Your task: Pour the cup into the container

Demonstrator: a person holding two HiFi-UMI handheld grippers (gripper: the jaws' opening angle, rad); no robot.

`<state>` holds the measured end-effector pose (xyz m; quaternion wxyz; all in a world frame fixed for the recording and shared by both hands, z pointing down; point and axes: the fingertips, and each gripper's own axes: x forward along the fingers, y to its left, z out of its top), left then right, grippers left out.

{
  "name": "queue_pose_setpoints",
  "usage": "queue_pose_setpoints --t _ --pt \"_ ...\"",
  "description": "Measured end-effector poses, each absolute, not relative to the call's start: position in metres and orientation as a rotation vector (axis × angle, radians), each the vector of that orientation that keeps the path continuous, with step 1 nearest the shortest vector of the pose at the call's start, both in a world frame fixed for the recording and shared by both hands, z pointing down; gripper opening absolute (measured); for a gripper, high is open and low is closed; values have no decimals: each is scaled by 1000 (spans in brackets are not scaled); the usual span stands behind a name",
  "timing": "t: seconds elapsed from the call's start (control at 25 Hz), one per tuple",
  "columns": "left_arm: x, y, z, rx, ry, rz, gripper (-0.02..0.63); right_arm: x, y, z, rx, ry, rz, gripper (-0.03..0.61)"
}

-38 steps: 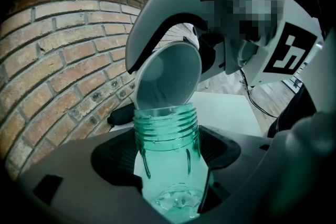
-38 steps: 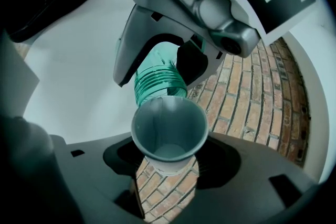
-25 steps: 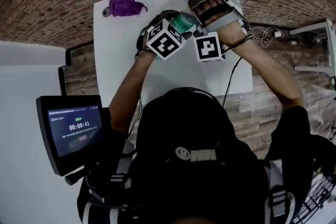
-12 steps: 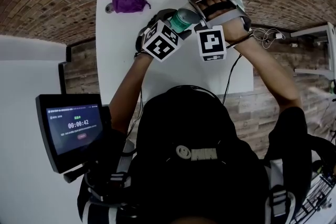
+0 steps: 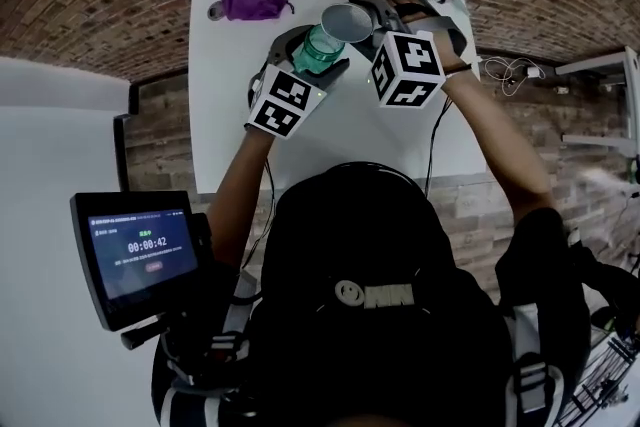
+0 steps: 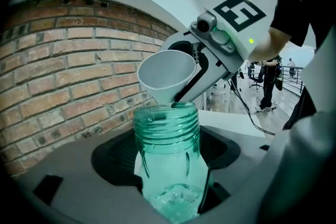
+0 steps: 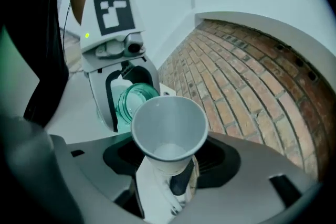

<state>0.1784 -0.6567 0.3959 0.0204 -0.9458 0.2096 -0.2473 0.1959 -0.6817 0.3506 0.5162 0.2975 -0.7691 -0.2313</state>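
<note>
Leaning near threaded translucent green container (image 6: pixel 167 131): smooth conical white cup (image 6: pixel 166 73).

I work in what looks like a recording lab — white table (image 5: pixel 230 105) against a brick wall (image 6: pixel 58 60), a timer screen (image 5: pixel 145 250) nearby, loose cables (image 5: pixel 505 70), people (image 6: pixel 269 86) standing farther off.

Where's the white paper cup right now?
Head view, upper middle: the white paper cup sits in the right gripper, right beside the mouth of the clear green plastic bottle in the left gripper.
</note>
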Motion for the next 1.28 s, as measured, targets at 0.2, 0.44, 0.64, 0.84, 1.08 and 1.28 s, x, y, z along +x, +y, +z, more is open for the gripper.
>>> queue_pose_setpoints --t 0.2,0.44,0.64,0.84,1.08,1.28 --pt "155 -652 392 -2937 749 -658 359 194 -679 329 925 -2181 -261 268" --pt "140 -639 390 -2930 858 -519 359 242 -644 377 1187 -2379 175 268" --pt "135 -627 387 -2912 917 -466 359 256 -597 445 1253 -2378 321 268" --pt "125 -617 388 -2913 966 -433 359 262 -572 489 1384 -2349 386 268" --pt "122 -630 388 -2934 982 -407 359 259 -575 529 1436 -2262 425 268" --pt "120 -633 390 -2936 979 -410 359 254 -574 548 1404 -2211 410 268"
